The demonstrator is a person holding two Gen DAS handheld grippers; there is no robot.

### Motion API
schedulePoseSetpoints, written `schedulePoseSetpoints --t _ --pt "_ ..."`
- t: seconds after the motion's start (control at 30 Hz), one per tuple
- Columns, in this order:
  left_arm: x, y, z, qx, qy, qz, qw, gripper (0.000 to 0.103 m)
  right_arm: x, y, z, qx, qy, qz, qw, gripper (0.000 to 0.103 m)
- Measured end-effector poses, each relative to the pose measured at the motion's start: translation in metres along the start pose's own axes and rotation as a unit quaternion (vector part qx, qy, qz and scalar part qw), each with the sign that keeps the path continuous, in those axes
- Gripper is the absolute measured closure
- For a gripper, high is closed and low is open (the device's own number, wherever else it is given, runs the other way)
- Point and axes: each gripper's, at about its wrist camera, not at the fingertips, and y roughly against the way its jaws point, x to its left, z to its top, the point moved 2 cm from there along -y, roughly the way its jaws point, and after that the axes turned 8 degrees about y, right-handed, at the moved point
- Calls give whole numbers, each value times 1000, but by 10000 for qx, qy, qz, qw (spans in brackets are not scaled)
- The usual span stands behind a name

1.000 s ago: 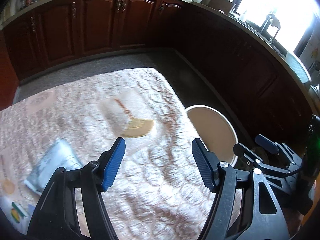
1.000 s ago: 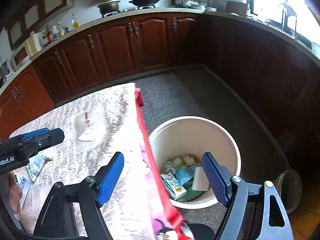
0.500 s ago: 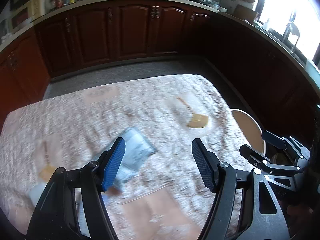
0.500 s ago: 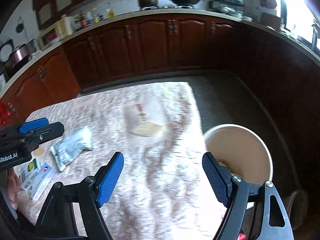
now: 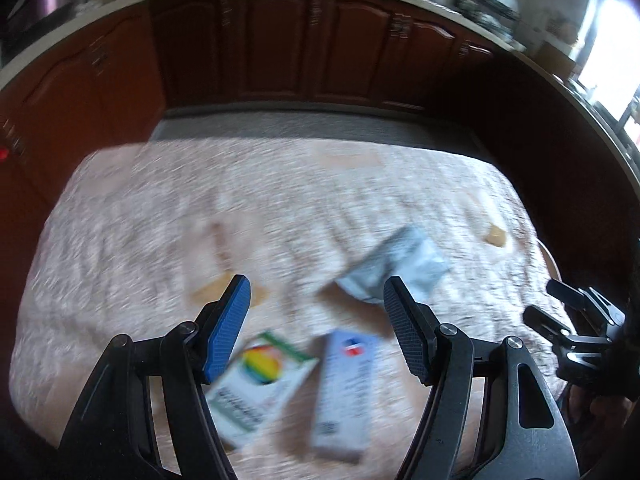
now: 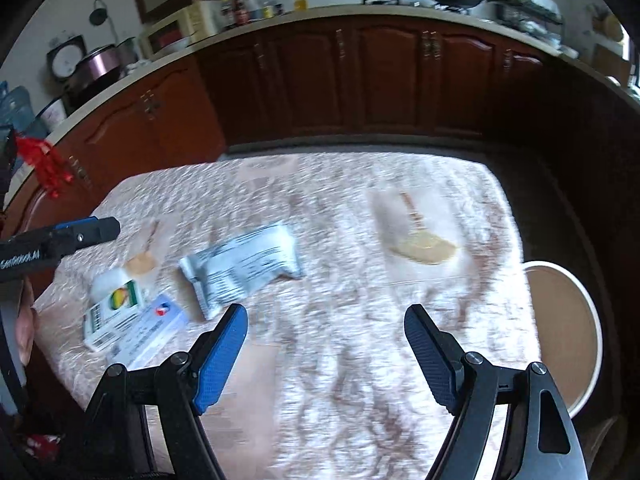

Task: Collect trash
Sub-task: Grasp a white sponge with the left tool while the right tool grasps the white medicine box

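Trash lies on a table under a pale patterned cloth (image 5: 280,208). A silver-grey foil wrapper (image 5: 394,270) (image 6: 244,266) lies near the middle. Two small boxes sit side by side: one white with a green stripe and rainbow mark (image 5: 256,384) (image 6: 114,308), one pale blue (image 5: 346,388) (image 6: 150,330). My left gripper (image 5: 316,328) hangs open just above the two boxes, nothing between its fingers. My right gripper (image 6: 326,354) is open over bare cloth, right of the wrapper. A cream bin (image 6: 568,320) stands on the floor off the table's right edge.
Dark wooden cabinets (image 6: 380,80) curve around the room behind the table, with pots and bottles on the counter. Grey floor (image 5: 312,124) shows beyond the far table edge. A tan printed motif (image 6: 424,248) marks the cloth. The right gripper's side (image 5: 576,332) shows at the left wrist view's right edge.
Both grippers swept left across the table, away from the bin. The wrapper and the two boxes came into view under the left gripper. Both stayed open.
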Motion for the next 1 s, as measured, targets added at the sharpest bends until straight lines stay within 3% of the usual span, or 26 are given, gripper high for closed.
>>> schedulePoseSetpoints --t 0.17,0.33,0.53,0.7,0.83,0.9,1.0 --pt "58 -5 -10 332 610 157 9975 35 24 -16 2 129 247 120 9995 25" --pt "91 -19 -28 700 1012 364 9917 35 35 -26 3 220 353 200 9989 25" --pt "103 -49 -29 858 1598 374 9827 35 37 -32 5 314 354 209 9987 25" --pt "100 -78 -30 1108 1730 466 9776 35 44 -34 5 369 438 351 9977 25" --pt "91 -90 -30 1135 1557 462 9802 36 63 -44 4 553 555 784 9938 24" --pt "88 -92 -29 1111 1390 510 9827 52 74 -52 2 712 546 1083 9901 24" --pt "88 -90 -26 1095 1295 404 9847 61 91 -63 -2 945 475 1513 9828 24"
